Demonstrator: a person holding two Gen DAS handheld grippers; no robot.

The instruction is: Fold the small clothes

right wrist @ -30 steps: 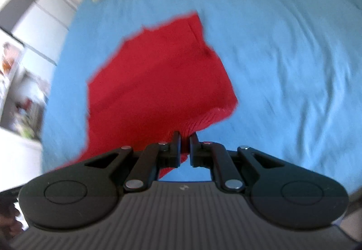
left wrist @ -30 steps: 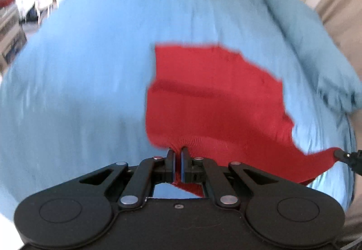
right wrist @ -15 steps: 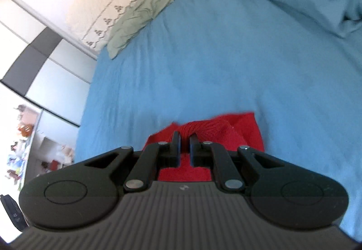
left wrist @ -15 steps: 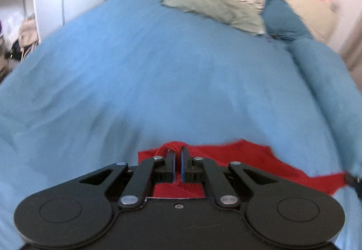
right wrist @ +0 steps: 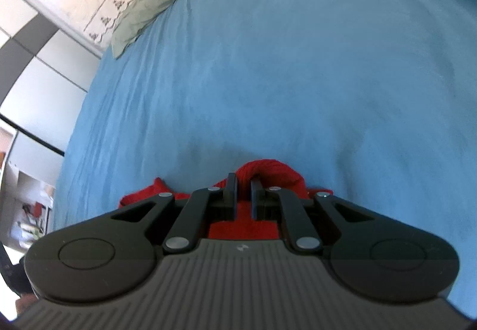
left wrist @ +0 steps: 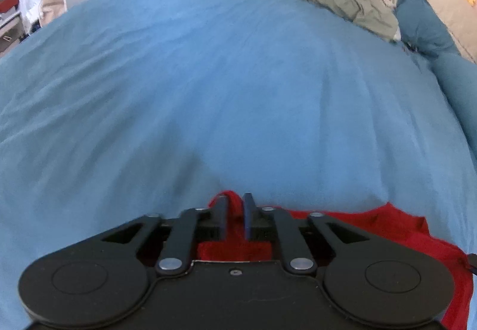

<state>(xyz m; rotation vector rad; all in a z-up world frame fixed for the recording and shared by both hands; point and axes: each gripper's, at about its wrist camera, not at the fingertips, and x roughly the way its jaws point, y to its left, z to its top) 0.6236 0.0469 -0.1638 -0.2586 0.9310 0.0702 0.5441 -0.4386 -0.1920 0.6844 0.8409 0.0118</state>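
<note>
Red knitted garment (left wrist: 372, 222) bunches at your six o'clock because left gripper (left wrist: 235, 204) and right gripper (right wrist: 244, 183) each pinch its edge for folding.

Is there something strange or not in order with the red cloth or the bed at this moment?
Nothing stands out. The red garment is pinched in both tools, left tool and right tool, bunching at each grip as expected. It lies low over the blue bedcover, which shows only ordinary wrinkles.
</note>
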